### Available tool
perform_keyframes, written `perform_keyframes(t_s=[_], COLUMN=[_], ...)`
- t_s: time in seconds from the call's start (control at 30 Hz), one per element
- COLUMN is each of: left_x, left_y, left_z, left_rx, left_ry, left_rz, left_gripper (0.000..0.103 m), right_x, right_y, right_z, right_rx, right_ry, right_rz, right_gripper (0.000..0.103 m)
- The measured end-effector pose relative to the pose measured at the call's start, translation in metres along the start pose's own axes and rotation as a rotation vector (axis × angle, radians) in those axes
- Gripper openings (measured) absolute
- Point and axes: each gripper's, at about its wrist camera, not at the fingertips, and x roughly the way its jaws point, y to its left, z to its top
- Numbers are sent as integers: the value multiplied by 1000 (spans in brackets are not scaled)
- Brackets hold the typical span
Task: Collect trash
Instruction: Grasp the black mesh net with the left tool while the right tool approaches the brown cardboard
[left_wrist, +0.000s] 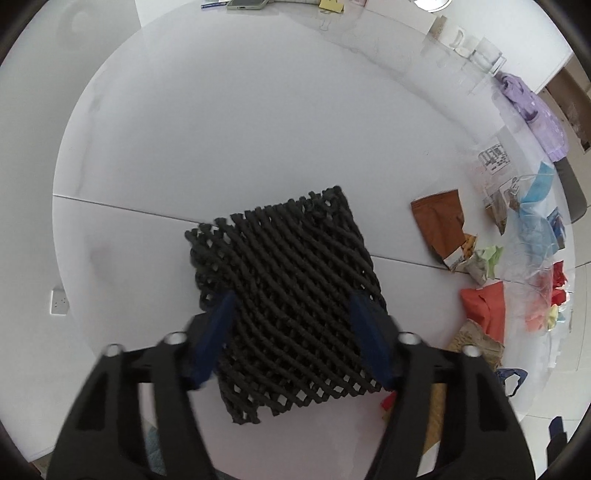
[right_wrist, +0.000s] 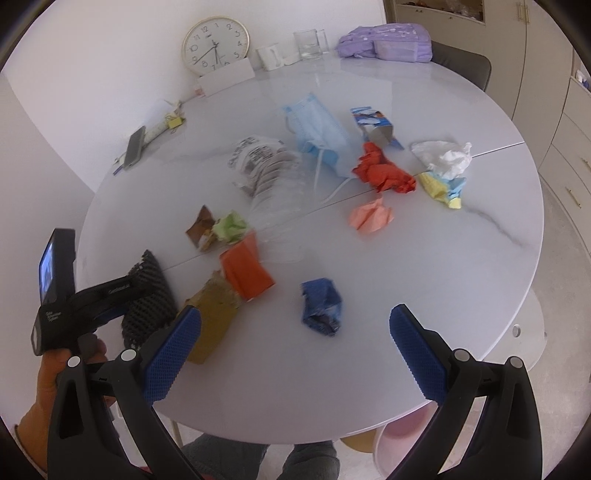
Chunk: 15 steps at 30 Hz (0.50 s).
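A black foam net sleeve (left_wrist: 288, 269) sits between the blue pads of my left gripper (left_wrist: 291, 297), which press on its two sides. In the right wrist view the same net (right_wrist: 147, 295) stands at the table's left edge, beside a brown paper bag (right_wrist: 214, 317) and an orange paper (right_wrist: 245, 271). My right gripper (right_wrist: 295, 314) is open, nothing between its fingers, just this side of a crumpled blue wrapper (right_wrist: 320, 306). Further out lie a crushed clear bottle (right_wrist: 273, 195), a blue face mask (right_wrist: 317, 129), red paper (right_wrist: 382, 171), pink paper (right_wrist: 371, 216) and a white tissue (right_wrist: 445, 157).
The round white table (right_wrist: 406, 277) carries a wall clock (right_wrist: 216, 44), a mug (right_wrist: 269, 57), a glass (right_wrist: 308, 44), a purple bag (right_wrist: 388, 46) and a phone (right_wrist: 135, 146) along its far side. A person's hand (right_wrist: 48, 373) holds the left gripper. Cabinets stand at the right.
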Motion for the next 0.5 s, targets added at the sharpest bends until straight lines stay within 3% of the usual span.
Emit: perform_keyframes(t_s=[0.17,0.37,0.5], left_x=[1,3,5], left_y=[8,32,47], left_z=[6,16,24], left_rx=[79,180,215], left_ry=[23,68,98], left_rz=[-23,-138,-203], left_gripper=[30,6,0], right_x=[5,12,19], right_y=[15,31,40], right_z=[-7,-11,-13], right_rx=[43,102,122], right_ry=[33,33,47], right_rz=[22,5,-5], right_gripper=[101,101,101])
